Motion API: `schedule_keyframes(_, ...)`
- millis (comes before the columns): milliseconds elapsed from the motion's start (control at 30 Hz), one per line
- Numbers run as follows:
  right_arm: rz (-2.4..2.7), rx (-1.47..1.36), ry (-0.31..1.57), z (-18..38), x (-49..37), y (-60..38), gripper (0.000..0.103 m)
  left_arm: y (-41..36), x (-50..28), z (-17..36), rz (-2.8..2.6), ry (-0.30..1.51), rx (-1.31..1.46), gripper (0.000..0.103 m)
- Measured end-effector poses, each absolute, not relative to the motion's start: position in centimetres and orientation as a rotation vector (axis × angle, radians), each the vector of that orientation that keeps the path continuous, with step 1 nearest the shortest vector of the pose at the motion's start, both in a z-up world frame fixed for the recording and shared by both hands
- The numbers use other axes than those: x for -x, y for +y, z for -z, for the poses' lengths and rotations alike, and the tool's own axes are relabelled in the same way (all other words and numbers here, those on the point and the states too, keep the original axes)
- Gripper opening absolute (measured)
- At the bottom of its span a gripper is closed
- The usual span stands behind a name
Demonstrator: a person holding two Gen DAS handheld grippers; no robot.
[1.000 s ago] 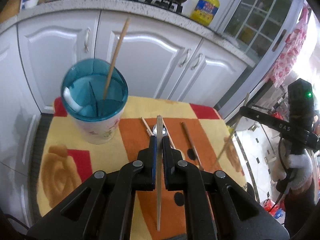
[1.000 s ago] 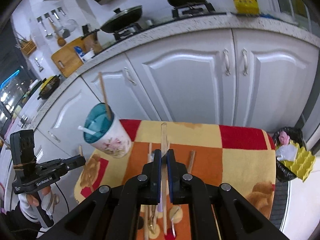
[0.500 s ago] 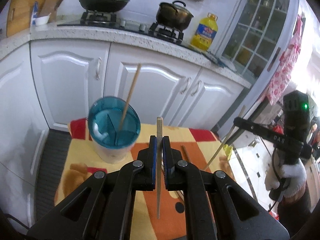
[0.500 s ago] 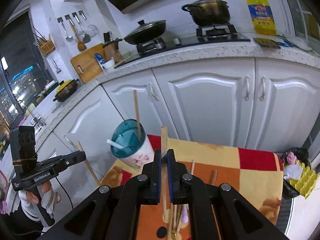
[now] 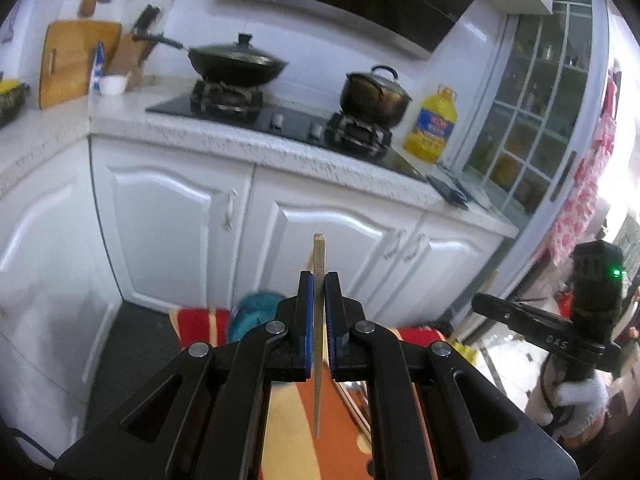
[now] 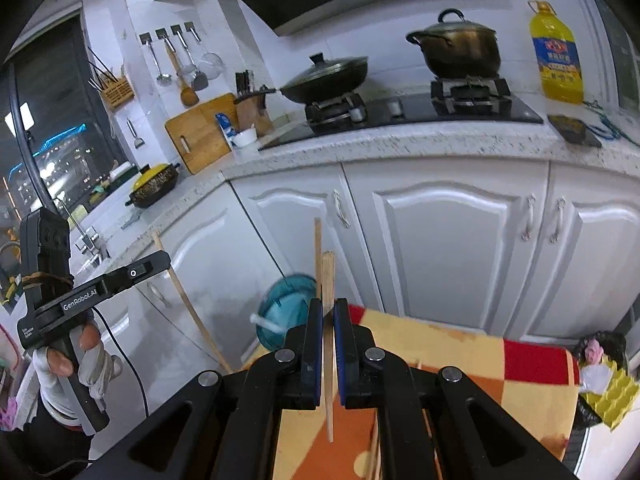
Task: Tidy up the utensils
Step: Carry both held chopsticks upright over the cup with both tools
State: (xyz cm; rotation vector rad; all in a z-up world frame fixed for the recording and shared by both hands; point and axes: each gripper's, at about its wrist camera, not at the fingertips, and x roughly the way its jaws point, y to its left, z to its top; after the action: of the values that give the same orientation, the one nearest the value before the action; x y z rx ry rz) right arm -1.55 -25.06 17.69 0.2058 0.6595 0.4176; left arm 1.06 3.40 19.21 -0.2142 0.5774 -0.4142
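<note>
My left gripper is shut on a pale wooden chopstick that sticks out ahead of and behind the pads. Just behind its left finger, a teal-lined cup is mostly hidden. My right gripper is shut on a second chopstick, held up above the table. In the right wrist view the cup holds an upright chopstick and a white handle. Each view shows the other gripper: the left and the right.
The low table has an orange, yellow and red cloth, with more utensils lying on it. White cabinets stand close behind it under a stove counter. A black bin with a yellow carton sits at the right.
Both grippers have risen with their chopsticks still clamped. The views tilted up toward the counter, and the cup and table sank low in both views, partly behind the fingers.
</note>
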Motion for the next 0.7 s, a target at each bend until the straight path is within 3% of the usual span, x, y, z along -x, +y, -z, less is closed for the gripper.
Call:
schedule_keyframes(400, -0.424, -0.178, 0.552, -21.4, -5.2, -20.1, 0.005, 3.8, -7.3, -20.0, 0.245, 0.474, 0.167, 0.004)
schedule_keyframes(700, -0.409, -0.147, 0.566, -18.2, -10.5, -17.2, 0.005, 2.7, -11.7, -15.4, 0.166, 0.516, 0.11, 0.004)
